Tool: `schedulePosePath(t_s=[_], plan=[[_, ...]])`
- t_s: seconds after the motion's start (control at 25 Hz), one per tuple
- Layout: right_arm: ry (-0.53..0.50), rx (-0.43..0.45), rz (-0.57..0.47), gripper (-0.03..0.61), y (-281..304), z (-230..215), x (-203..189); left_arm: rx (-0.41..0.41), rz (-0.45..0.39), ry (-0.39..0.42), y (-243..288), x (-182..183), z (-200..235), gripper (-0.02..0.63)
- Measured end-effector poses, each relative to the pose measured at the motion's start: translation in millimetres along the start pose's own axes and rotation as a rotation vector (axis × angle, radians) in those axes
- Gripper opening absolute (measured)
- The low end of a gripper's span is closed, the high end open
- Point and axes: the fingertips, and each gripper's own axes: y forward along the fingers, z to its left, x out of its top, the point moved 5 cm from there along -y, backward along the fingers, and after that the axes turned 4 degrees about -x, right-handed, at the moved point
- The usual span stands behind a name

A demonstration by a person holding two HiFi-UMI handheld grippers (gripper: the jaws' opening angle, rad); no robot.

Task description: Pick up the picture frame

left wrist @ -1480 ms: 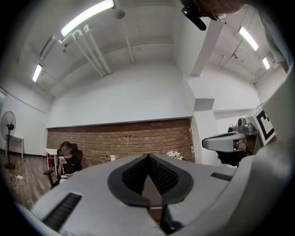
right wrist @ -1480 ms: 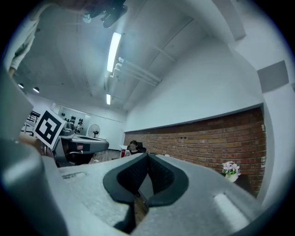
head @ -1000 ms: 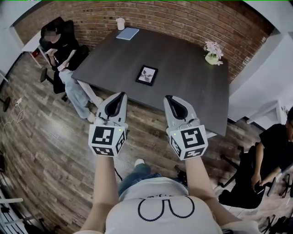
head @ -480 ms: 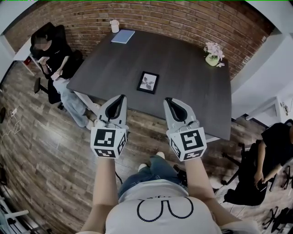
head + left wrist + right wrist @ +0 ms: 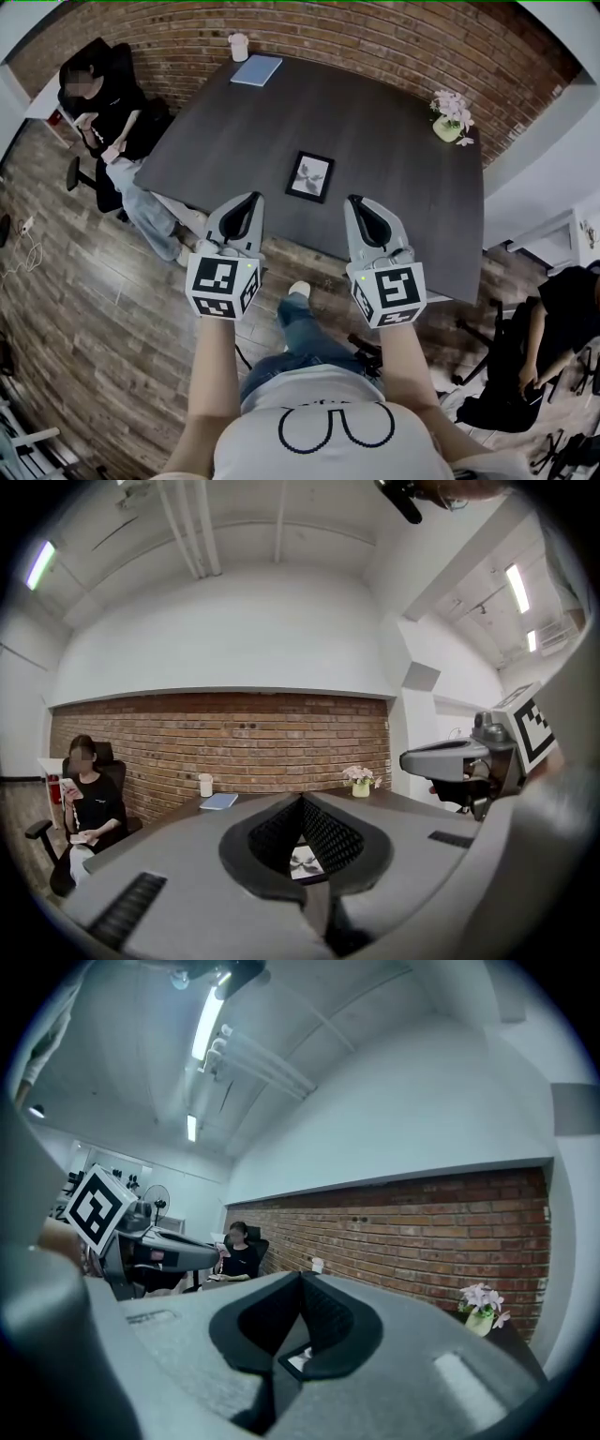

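Note:
A small black picture frame (image 5: pixel 310 176) with a pale print lies flat near the middle of the dark table (image 5: pixel 394 178). Both grippers are held level, side by side, short of the table's near edge. My left gripper (image 5: pixel 251 197) is shut and holds nothing; the frame lies ahead of it to the right. My right gripper (image 5: pixel 354 201) is likewise shut with nothing in it, the frame ahead to its left. In the left gripper view the frame (image 5: pixel 302 860) peeks through the hollow between the shut jaws (image 5: pixel 302 799). The right gripper view shows a corner of the frame (image 5: pixel 298 1361) the same way.
A blue notebook (image 5: pixel 257 69) and a white cup (image 5: pixel 238 46) sit at the table's far left, a pot of pink flowers (image 5: pixel 450 117) at the far right. One person sits in a chair (image 5: pixel 103 103) left of the table, another (image 5: pixel 553 328) at the right. A brick wall backs the table.
Both grippers have come forward toward the table's near edge, still shut. The frame now lies closer in front of them, and the person's foot has stepped ahead.

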Motion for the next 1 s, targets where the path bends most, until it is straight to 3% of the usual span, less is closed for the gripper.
schedulePosePath(t_s=[0.44,1.0], plan=[[0.049,-0.042,0.045,0.002,92.0,-45.5,-22.5,-0.041,0.023,0.025,99.4,4.6,50.4,-0.002],[0.109,-0.135,0.092,0.002,185.2,-124.0,-40.6,-0.080,0.064,-0.069,232.9,8.4,97.8,0.000]])
